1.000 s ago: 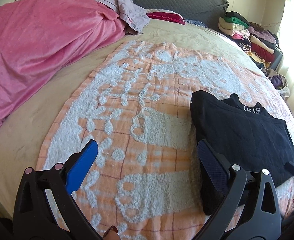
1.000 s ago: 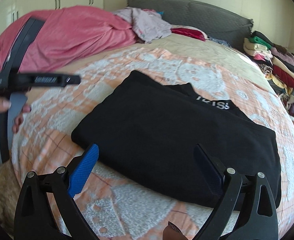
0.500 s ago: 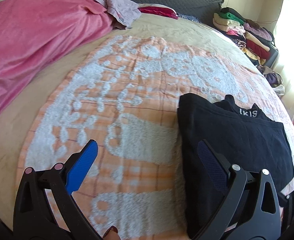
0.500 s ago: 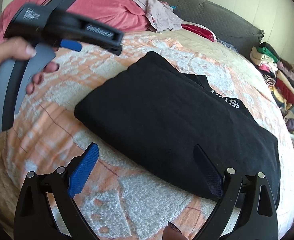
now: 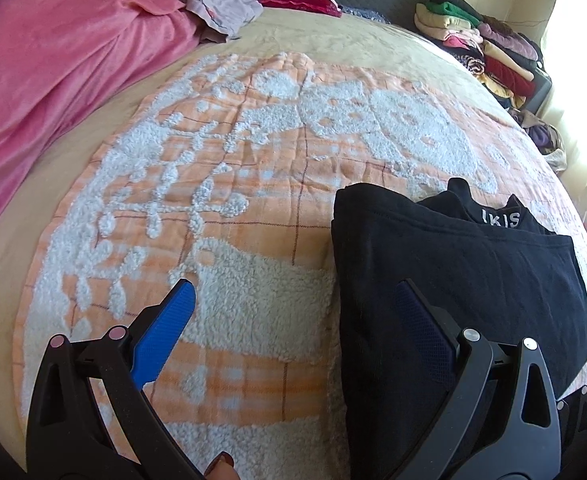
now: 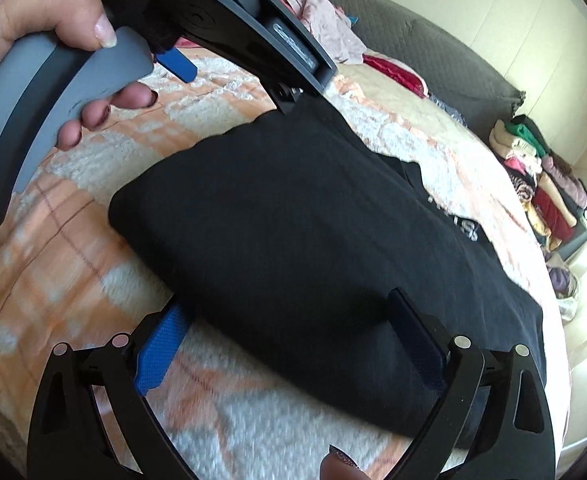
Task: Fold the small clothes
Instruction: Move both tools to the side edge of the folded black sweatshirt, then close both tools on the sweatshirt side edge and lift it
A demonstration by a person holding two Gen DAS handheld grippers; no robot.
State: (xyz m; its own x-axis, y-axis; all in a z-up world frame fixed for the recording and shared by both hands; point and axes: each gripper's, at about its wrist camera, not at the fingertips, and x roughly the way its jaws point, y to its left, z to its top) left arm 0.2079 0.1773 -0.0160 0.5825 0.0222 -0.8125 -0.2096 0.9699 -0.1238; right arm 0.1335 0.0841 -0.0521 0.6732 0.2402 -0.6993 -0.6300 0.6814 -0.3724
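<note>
Right wrist view alone shows the person's hand (image 6: pixel 49 20), both hand-held grippers spread wide, empty, over folded black garment (image 5: pixel 453 272).

1. Left gripper (image 5: pixel 295 306): jaws spread wide, nothing between the blue pads (image 5: pixel 165 332).
2. Right gripper (image 6: pixel 289 342): jaws spread wide, nothing gripped.
3. Right wrist view: left hand (image 6: pixel 49 28) up and left of the right claw, thumb over the grey handle, fingers curled beneath.
4. Fingertip at bottom edge, behind each claw.
</note>
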